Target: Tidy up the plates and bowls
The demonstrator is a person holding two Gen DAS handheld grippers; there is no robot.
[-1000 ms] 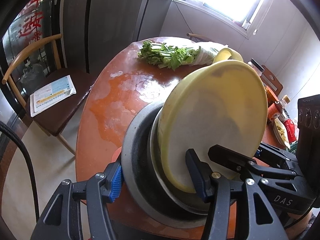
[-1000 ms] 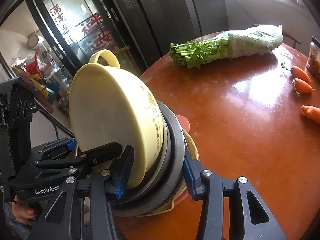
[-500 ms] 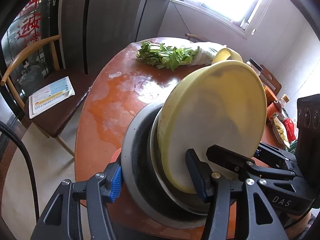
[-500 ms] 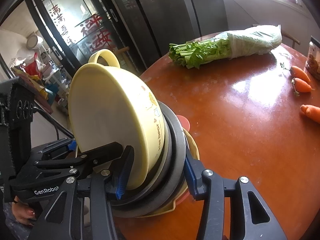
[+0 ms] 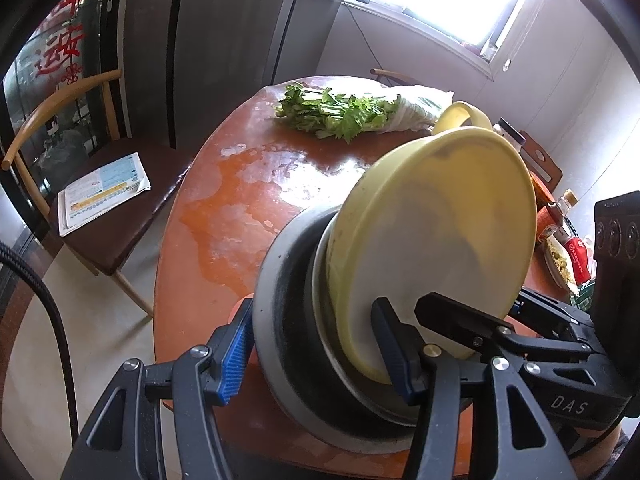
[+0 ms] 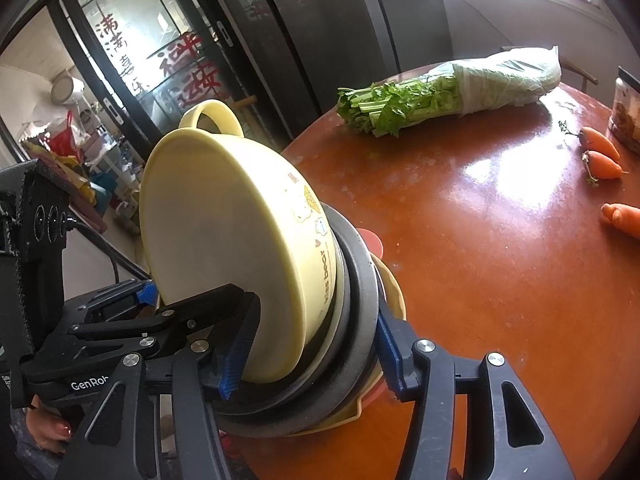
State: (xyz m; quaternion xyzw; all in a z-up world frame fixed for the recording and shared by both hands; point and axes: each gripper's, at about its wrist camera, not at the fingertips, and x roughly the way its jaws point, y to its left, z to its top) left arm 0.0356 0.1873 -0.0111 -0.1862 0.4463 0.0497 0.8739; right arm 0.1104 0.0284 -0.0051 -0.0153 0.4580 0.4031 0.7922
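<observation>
Stands on edge at the near rim of the round table (image 5: 224, 208), tilted: a stack (image 6: 352, 300) of a yellow bowl (image 5: 432, 232), a grey plate (image 5: 288, 300) and a yellow plate (image 6: 394, 300).

Left gripper (image 5: 316, 356): straddles the stack's lower edge at a middling width, one blue pad against the grey plate's back, the other finger (image 5: 394, 352) across the bowl's pale face. Grips the stack, by the look of it.

Right gripper (image 6: 308, 356): straddles the same lower edge from the other side, jaws opening. One pad at the bowl's face, the other behind the grey plate, beside the yellow plate. Cannot tell whether the pads press.

Bowl: smooth, glossy, round, with a loop handle and a small cartoon print on its wall. Grey plate: matte, dark-centred, thick-rimmed. Tabletop: shiny reddish-brown, blotchy.

Handle up and away. Round faces sideways, the stack's axis running across between the fingers.

Well apart on the table: wrapped leafy greens (image 5: 340, 114) and carrots (image 6: 600, 156).
</observation>
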